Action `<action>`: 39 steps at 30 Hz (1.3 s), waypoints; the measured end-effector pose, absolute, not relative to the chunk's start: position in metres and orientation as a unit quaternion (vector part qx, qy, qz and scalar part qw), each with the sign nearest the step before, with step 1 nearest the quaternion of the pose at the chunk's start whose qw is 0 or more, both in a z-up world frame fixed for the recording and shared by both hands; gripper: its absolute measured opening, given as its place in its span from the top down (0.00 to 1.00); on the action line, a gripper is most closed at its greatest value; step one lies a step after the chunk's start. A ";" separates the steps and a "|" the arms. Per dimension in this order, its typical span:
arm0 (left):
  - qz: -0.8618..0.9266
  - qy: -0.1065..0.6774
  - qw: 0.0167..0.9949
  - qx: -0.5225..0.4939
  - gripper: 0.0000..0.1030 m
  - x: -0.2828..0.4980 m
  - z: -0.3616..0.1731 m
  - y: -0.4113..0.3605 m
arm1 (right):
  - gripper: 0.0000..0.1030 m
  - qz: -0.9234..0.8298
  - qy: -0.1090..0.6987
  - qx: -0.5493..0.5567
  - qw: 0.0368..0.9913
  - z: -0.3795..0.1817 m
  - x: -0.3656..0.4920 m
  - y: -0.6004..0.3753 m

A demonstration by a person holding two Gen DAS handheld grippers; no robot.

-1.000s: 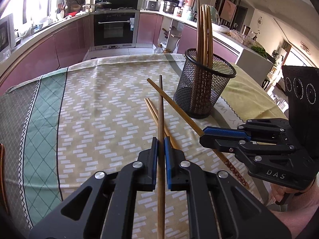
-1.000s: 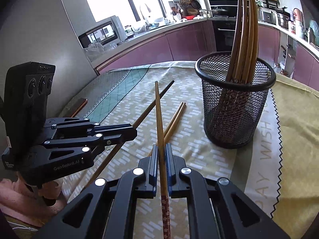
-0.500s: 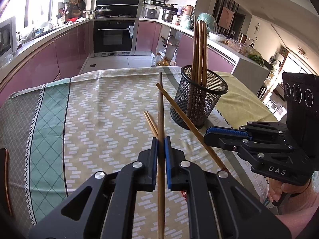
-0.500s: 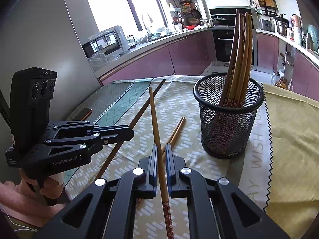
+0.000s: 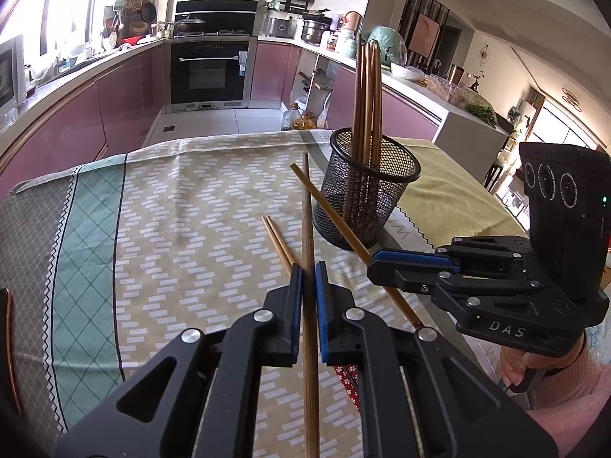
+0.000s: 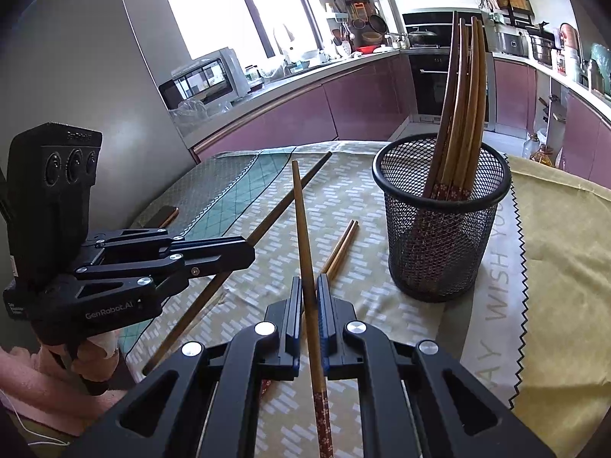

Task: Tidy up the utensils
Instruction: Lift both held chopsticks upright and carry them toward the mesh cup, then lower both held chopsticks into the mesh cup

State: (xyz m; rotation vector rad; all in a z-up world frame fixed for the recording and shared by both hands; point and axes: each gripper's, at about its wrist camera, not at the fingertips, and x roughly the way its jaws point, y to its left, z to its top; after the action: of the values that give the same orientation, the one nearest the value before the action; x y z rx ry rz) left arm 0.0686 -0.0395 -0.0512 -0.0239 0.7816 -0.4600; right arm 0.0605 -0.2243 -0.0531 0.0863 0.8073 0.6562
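Observation:
My left gripper [image 5: 308, 267] is shut on a dark brown chopstick [image 5: 306, 206], held above the table and pointing forward. My right gripper [image 6: 305, 280] is shut on a lighter chopstick [image 6: 301, 213] with a red patterned end. The two held sticks cross in the air left of a black mesh holder [image 5: 364, 191], also in the right wrist view [image 6: 439, 221], which holds several upright chopsticks [image 6: 460, 107]. A pair of chopsticks [image 5: 278, 240] lies on the cloth between the grippers and the holder. The right gripper shows in the left wrist view [image 5: 376, 261], the left gripper in the right wrist view [image 6: 250, 253].
The table has a patterned tablecloth [image 5: 183, 206] with a green band at left and a yellow cloth [image 6: 565, 252] at right. A phone [image 6: 164, 215] lies near the table's left edge. Kitchen counters and an oven [image 5: 208, 72] stand beyond.
Both grippers have risen and pulled back from the holder, each carrying its chopstick higher above the table. The pair on the cloth has not moved.

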 end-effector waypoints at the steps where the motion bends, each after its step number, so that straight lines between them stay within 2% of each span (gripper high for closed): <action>1: -0.225 0.378 0.898 -0.012 0.93 0.068 -0.051 -0.040 | 0.92 0.314 0.387 0.042 0.866 -0.055 0.061 -0.224; 9: -0.227 0.384 0.895 -0.010 0.93 0.070 -0.056 -0.043 | 0.94 0.312 0.395 0.046 0.863 -0.062 0.063 -0.224; 39: -0.230 0.349 0.908 -0.008 0.93 0.067 -0.026 -0.040 | 0.94 0.278 0.321 0.065 0.903 -0.015 0.054 -0.267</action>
State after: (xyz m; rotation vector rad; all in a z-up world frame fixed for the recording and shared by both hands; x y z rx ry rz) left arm 0.0669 -0.0403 -0.0258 -0.0166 0.7205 -0.4739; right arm 0.0541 -0.2673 -0.0152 0.1339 0.6627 0.5757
